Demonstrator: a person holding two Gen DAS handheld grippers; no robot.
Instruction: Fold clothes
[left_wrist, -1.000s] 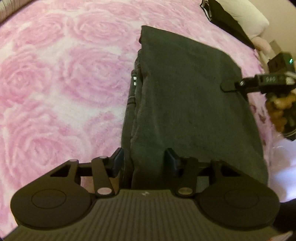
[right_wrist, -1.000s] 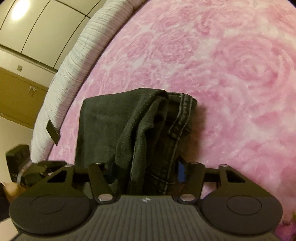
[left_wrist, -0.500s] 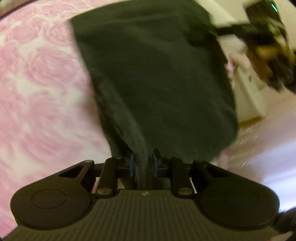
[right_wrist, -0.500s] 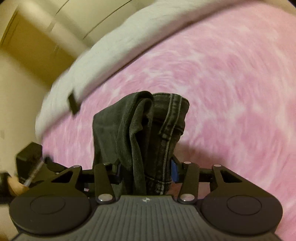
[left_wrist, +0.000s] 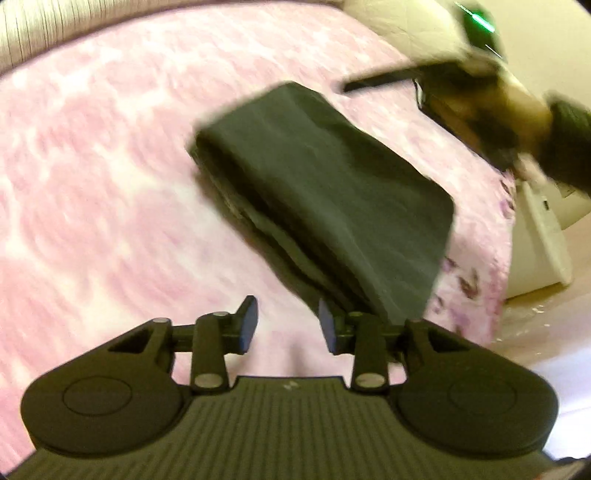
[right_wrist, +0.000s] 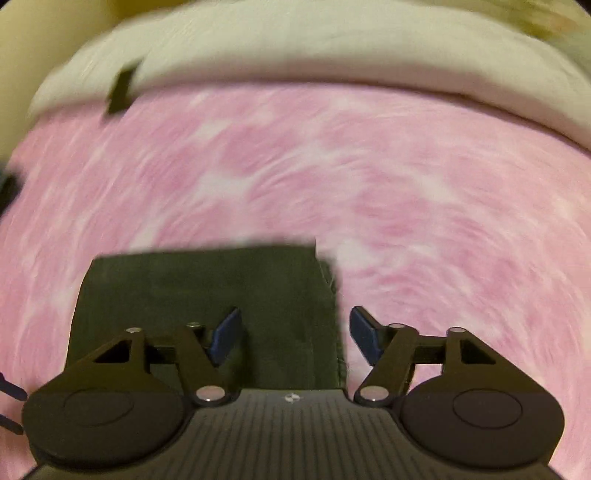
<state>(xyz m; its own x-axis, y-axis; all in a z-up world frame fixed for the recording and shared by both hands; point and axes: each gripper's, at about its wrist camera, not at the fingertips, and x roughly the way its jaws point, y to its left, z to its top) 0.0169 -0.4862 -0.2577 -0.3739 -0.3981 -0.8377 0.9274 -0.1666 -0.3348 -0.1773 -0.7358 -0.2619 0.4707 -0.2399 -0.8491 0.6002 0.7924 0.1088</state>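
- Now the folded dark jeans lie flat on the pink rose blanket, near its edge.
- Left gripper: jaws just opened, spread, nothing between them.
- Right gripper: jaws just opened wide, above the jeans, not pinching.

Left gripper angled steeply downward; jaws just parted, nothing gripped between them. Right gripper likewise tilted down, jaws spread wide, just opened, nothing pressed. Right hand and dark sleeve seen blurred in the left wrist view.
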